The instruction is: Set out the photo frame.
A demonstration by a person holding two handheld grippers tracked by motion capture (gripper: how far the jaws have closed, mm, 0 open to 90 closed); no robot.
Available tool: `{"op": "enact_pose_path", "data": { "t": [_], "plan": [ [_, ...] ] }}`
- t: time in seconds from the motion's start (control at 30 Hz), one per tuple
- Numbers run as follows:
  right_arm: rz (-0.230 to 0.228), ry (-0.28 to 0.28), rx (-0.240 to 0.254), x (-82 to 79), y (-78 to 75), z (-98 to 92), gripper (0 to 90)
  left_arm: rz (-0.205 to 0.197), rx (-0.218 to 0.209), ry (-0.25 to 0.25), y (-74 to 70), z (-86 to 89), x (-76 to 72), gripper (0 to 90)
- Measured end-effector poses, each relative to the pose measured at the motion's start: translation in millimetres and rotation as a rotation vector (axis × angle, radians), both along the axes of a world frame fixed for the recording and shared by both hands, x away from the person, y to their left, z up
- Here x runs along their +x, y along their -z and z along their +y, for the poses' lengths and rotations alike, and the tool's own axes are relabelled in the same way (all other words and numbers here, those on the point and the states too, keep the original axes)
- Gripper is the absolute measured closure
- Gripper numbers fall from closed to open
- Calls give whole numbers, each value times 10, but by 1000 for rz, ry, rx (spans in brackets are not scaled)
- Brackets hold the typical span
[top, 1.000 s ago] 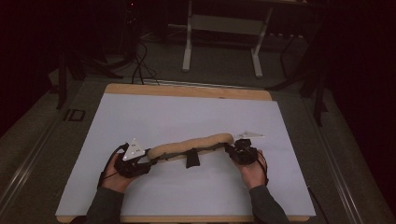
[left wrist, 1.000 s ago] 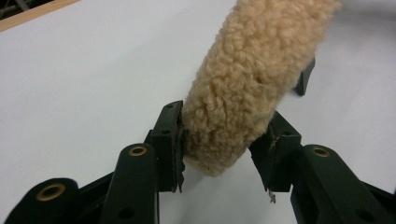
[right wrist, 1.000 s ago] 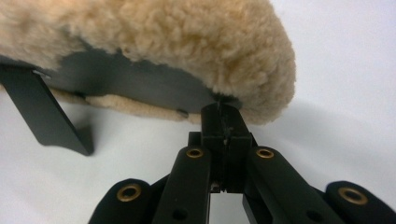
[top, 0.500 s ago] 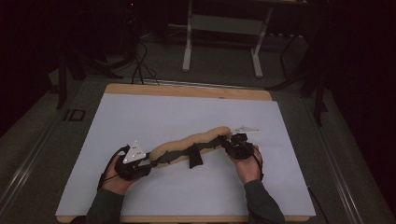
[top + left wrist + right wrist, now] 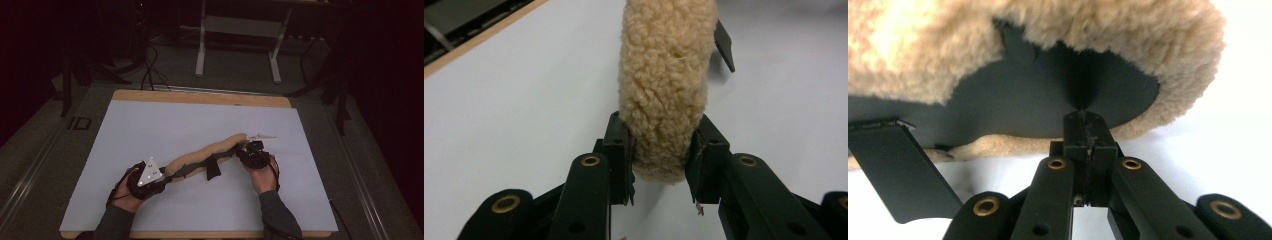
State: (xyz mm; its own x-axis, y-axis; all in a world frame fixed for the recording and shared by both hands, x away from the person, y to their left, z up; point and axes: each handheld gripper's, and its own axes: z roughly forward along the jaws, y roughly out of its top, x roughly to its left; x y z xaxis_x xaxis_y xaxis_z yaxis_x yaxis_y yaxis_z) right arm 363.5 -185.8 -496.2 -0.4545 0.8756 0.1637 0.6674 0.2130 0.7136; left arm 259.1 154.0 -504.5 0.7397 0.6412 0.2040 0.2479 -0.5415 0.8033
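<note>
The pad (image 5: 666, 90) is tan, curly fleece like sheepskin, deep-piled and matt, with a smooth, flat black backing (image 5: 1048, 100) that looks like thin synthetic sheet. A black strap (image 5: 900, 170) of the same matt material hangs from it. Both grippers, left (image 5: 659, 160) and right (image 5: 1087, 131), look like matt black plastic, slightly grainy, with shiny brass-coloured rivets (image 5: 590, 160). The table (image 5: 150, 125) has a smooth, matt white top and a pale wood edge (image 5: 200, 97).
</note>
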Motion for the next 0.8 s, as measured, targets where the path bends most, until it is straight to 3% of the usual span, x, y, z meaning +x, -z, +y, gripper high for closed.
{"op": "enact_pose_path", "data": {
  "t": [0.17,0.27,0.53,0.8],
  "plan": [
    [10,14,34,71,-1,55,899,-25,33,-18,16,-46,-7,680],
    [13,17,49,114,-29,107,898,-24,31,-20,22,-46,-8,680],
    [10,16,46,157,-66,175,899,71,-67,29,31,13,34,668],
    [25,27,42,168,-35,134,898,114,-122,117,29,-23,23,614]
  ]
}}
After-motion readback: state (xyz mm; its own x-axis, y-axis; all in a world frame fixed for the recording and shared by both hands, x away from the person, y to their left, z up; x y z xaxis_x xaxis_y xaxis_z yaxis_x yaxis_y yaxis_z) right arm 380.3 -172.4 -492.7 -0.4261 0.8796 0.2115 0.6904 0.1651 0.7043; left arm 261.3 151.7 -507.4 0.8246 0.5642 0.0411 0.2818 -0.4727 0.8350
